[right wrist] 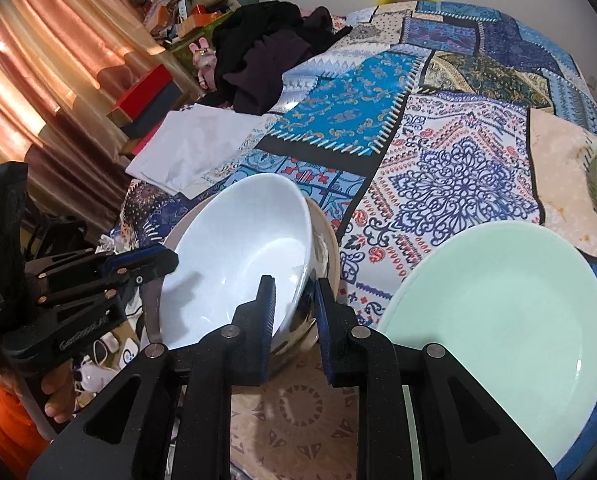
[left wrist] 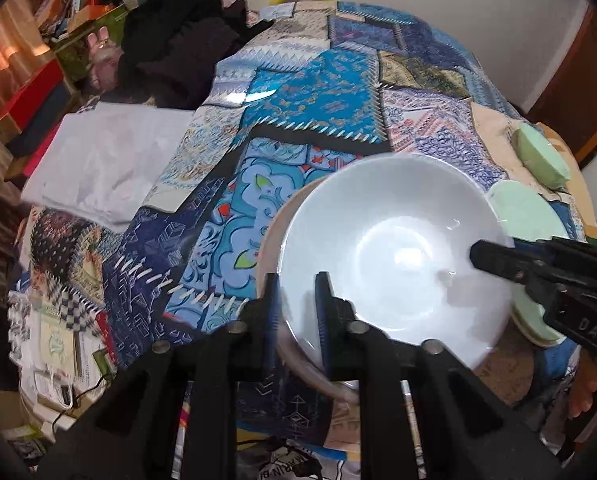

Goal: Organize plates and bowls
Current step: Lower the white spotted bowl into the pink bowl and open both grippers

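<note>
A white bowl (left wrist: 394, 256) sits tilted inside a beige bowl (left wrist: 272, 232) on the patchwork cloth. My left gripper (left wrist: 296, 304) is shut on the white bowl's near rim. My right gripper (right wrist: 294, 308) is shut on the opposite rim of the white bowl (right wrist: 238, 256); it shows in the left wrist view (left wrist: 494, 260) reaching in from the right. The beige bowl (right wrist: 326, 240) shows behind the white one. A pale green plate (right wrist: 498, 320) lies right of the bowls, also seen in the left wrist view (left wrist: 526, 216). A green bowl (left wrist: 542, 156) stands further back right.
The patchwork tablecloth (right wrist: 458, 168) covers the table. A folded white cloth (left wrist: 106, 160) lies at the left, dark clothing (left wrist: 178, 48) behind it. Boxes and clutter (left wrist: 58, 20) stand at far left by curtains (right wrist: 38, 60). Papers and cables (left wrist: 58, 352) lie at the near-left edge.
</note>
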Motion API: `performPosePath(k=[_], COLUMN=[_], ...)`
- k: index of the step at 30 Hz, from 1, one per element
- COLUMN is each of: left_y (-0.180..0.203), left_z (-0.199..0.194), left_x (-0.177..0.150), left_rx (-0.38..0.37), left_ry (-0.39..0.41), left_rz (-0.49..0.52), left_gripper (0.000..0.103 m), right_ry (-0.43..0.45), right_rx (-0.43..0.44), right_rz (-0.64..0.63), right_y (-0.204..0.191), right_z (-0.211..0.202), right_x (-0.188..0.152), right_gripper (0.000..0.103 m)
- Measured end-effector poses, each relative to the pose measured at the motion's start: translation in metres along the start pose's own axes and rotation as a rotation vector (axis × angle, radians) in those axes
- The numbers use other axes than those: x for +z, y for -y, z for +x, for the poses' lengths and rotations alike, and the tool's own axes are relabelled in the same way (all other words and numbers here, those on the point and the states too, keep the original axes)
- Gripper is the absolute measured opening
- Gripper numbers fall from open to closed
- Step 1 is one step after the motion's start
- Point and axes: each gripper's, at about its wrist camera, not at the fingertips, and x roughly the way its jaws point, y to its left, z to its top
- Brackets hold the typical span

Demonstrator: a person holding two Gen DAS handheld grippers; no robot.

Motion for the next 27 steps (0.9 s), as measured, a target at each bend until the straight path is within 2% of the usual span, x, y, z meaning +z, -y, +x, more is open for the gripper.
performPosePath(k=[4, 6, 14, 17, 19, 22, 27], left_y=[0.018, 0.022, 0.011, 0.011, 0.012, 0.016, 0.036], left_z=[0.002, 0.006, 0.002, -0.005, -0.010, -0.018, -0.039], left_x=[-0.001, -0.001, 0.004, 0.008, 0.010, 0.012, 0.021], left_rx=[-0.008, -0.001, 0.010, 0.017, 0.015, 0.020, 0.018], left_ry=[-0.004, -0.012, 0.004, 0.025, 0.035, 0.059, 0.114], left_rz=[0.075, 0.082, 0.018, 0.006, -0.002, -0.003, 0.034], left_gripper=[0.012, 0.012, 0.012, 0.013, 0.020, 0.033, 0.047], right_ry=[-0.012, -0.015, -0.026, -0.001, 0.029, 0.067, 0.133], right_rx=[-0.004, 0.000, -0.004, -0.027, -0.045, -0.060, -0.092], right_rz=[-0.004, 0.002, -0.016, -0.030, -0.038, -0.036, 0.001], right_y=[0.000, 0.003, 0.001, 0.001, 0.003, 0.011, 0.034], right_z=[0.005, 0.007, 0.004, -0.008, -0.018, -0.036, -0.069], right_x=[-0.003, -0.003, -0.002, 0.000, 0.001, 0.002, 0.004], right_gripper=[0.018, 0.018, 0.019, 0.026, 0.037, 0.042, 0.048])
